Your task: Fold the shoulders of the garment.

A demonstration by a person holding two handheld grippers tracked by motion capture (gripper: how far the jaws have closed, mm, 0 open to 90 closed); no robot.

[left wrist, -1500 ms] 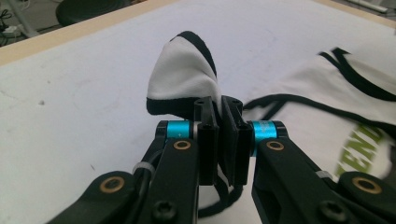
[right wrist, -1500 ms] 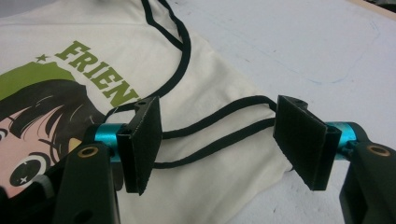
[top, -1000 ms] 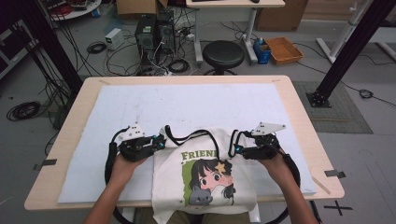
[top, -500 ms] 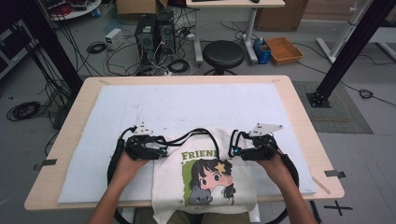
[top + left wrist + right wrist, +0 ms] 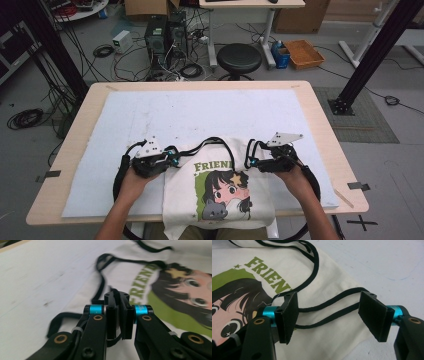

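**Both grippers at the top corners of the printed tote bag**

High view: a cream tote bag (image 5: 220,192) with a cartoon print lies flat on the white mat (image 5: 200,115) at the near edge of the table (image 5: 325,130), its lower end hanging over that edge. The left gripper (image 5: 172,156) sits at the bag's upper left corner, the right gripper (image 5: 250,161) at its upper right, and the black strap (image 5: 212,142) loops between them.

Left gripper view: the jaws have just been closing and now stand pressed together, with the black strap (image 5: 100,287) running down into them and out below the pads.

Right gripper view: the jaws stand wide apart; two runs of strap (image 5: 329,307) lie on the cloth between the pads (image 5: 372,312), untouched
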